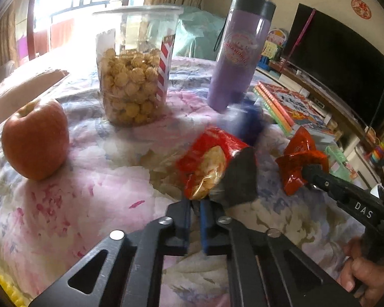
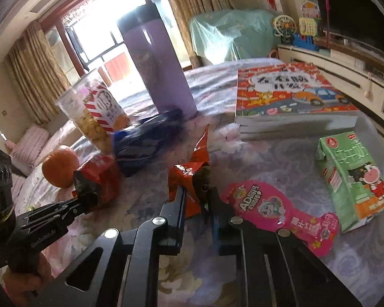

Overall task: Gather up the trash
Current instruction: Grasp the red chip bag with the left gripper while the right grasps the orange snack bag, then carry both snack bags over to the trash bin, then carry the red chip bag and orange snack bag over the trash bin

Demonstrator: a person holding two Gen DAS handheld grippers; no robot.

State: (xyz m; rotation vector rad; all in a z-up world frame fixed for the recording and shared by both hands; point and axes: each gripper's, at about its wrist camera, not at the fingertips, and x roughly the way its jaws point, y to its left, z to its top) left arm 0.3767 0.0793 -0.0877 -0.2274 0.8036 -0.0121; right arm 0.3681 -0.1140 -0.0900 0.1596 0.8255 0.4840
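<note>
Open cloth-covered counter point(image 1: 94, 192) is seen between the apple point(image 1: 35, 139) and the red snack bag point(image 1: 210, 163). The far side is blocked by the popcorn tub point(image 1: 134, 76) and purple bottle point(image 1: 239, 51). The right is crowded by books point(image 2: 291, 97), a green carton point(image 2: 350, 179) and a pink wrapper point(image 2: 274, 212).

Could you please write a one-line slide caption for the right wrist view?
Right gripper clamps a crumpled red foil wrapper beside a pink snack packet on the floral cloth.
</note>
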